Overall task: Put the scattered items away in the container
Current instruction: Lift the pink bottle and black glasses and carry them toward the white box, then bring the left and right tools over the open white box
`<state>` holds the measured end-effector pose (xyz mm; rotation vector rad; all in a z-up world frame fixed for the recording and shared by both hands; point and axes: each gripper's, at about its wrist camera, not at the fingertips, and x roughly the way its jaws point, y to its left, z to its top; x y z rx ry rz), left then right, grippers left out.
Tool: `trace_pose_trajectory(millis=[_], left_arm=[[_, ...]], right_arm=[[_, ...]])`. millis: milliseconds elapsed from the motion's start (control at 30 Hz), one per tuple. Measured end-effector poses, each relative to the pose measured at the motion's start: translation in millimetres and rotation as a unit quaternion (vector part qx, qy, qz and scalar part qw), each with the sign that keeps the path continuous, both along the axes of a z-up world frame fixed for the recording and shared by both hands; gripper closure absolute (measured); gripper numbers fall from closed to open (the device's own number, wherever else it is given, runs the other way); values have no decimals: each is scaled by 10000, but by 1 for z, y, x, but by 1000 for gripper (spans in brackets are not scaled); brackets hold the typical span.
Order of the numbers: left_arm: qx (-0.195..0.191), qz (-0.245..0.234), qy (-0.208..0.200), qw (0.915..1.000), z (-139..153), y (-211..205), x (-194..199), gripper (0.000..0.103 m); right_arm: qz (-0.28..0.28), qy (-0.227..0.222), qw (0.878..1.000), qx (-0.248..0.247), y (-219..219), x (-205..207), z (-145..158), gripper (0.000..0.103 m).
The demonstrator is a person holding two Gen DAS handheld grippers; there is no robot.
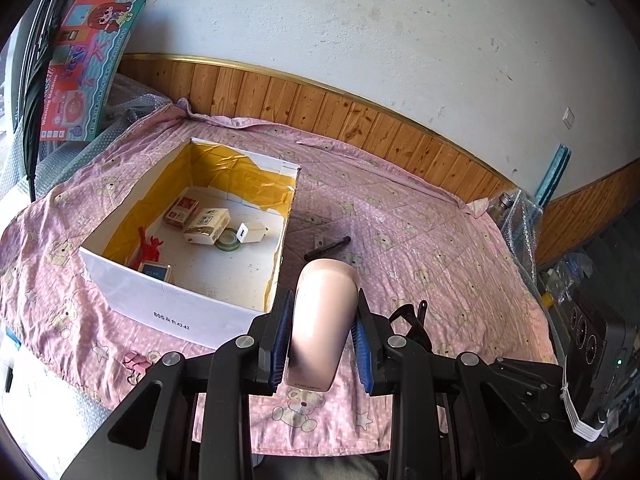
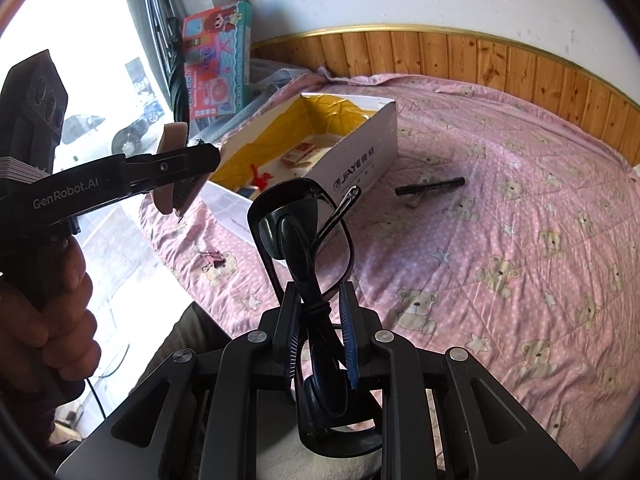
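A pink bear-print bedspread (image 2: pixel 500 240) is covering the bed; the left tool (image 1: pixel 322 344) is gripping a pink case (image 1: pixel 324 320), the right tool (image 2: pixel 320 334) is clamping black glasses (image 2: pixel 304 232), both probably needing carrying over the white box (image 1: pixel 176 304) beyond, then releasing

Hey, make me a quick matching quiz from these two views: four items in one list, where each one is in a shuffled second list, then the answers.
Things:
1. pale pink smooth plastic case
2. black-framed sunglasses
3. black marker pen
4. green-edged roll of clear tape

Places:
A. lying on the pink bear-print bedsheet
B. inside the white cardboard box
C. clamped in the left gripper
D. clamped in the right gripper

Pairs: 1-C, 2-D, 3-A, 4-B
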<state>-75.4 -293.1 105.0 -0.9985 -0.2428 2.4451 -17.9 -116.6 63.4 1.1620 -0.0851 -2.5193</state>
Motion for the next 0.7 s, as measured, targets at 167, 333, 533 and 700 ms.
trace_pose_trajectory(millis=[167, 333, 533, 700], left_arm=[[28, 55, -33, 10000, -2, -7, -6, 74], [46, 96, -47, 9999, -3, -12, -12, 74], [66, 130, -72, 9999, -4, -18, -19, 74], [81, 167, -129, 9997, -7, -22, -26, 74]], right_arm=[[74, 22, 10000, 23, -7, -6, 4, 83], [125, 41, 9999, 28, -12, -13, 8, 83], [175, 49, 9998, 36, -19, -22, 11, 83], [216, 58, 9997, 39, -23, -31, 13, 83]])
